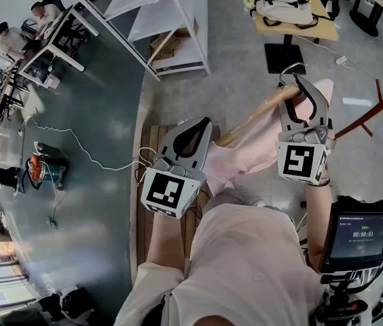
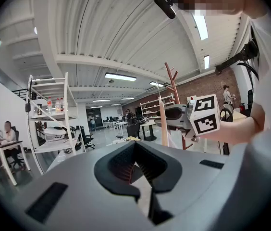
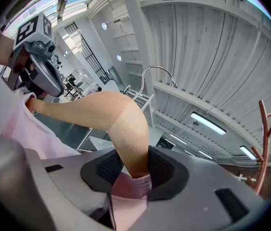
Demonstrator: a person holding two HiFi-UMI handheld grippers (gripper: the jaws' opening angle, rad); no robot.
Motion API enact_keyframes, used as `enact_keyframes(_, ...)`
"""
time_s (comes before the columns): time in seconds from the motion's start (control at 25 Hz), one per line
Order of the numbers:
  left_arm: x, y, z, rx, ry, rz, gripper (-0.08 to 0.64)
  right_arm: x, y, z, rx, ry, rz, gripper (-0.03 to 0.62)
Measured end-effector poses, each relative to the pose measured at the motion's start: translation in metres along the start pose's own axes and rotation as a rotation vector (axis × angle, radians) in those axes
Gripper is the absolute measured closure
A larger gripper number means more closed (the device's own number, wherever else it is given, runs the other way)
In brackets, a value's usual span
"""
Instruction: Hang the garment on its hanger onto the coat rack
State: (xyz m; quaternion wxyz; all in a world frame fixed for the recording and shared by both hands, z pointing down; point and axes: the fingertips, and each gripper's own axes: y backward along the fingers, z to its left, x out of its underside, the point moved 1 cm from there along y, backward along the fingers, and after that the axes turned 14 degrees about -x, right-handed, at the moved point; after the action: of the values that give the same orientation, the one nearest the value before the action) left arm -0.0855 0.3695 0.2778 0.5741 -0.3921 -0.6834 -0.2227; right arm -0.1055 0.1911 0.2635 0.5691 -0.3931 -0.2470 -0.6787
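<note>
My right gripper [image 1: 300, 81] is shut on a wooden hanger [image 1: 266, 107] near its middle, and a pale pink garment [image 1: 249, 151] hangs from it. In the right gripper view the hanger [image 3: 121, 124] rises from between the pads, its metal hook [image 3: 159, 71] above and pink cloth [image 3: 126, 196] below. The reddish-brown coat rack [image 1: 371, 114] stands to the right, apart from the hanger; its prongs [image 3: 263, 143] show at that view's right edge. My left gripper [image 1: 204, 124] is shut, just left of the garment. The left gripper view shows the rack [image 2: 172, 83] and my right gripper [image 2: 170, 115] ahead.
A table with a white bag [image 1: 286, 5] stands ahead, white shelving [image 1: 171, 19] at the far left of it. People sit at desks [image 1: 15, 36] far left. A cable [image 1: 76, 141] and a red tool [image 1: 42, 170] lie on the floor. A small screen [image 1: 358, 236] sits at lower right.
</note>
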Motion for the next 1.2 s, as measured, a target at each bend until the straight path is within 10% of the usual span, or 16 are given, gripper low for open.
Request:
enact_keyframes(0.64, -0.017, -0.167, 0.092, 0.246, -0.012, -0.112, 0.552, 0.043, -0.138, -0.061, 0.180, 0.000, 0.143, 0.448)
enact_keyframes(1.2, -0.029, -0.258, 0.082, 0.290, -0.283, -0.062, 0.443, 0.046, -0.216, -0.138, 0.229, 0.009, 0.113, 0.448)
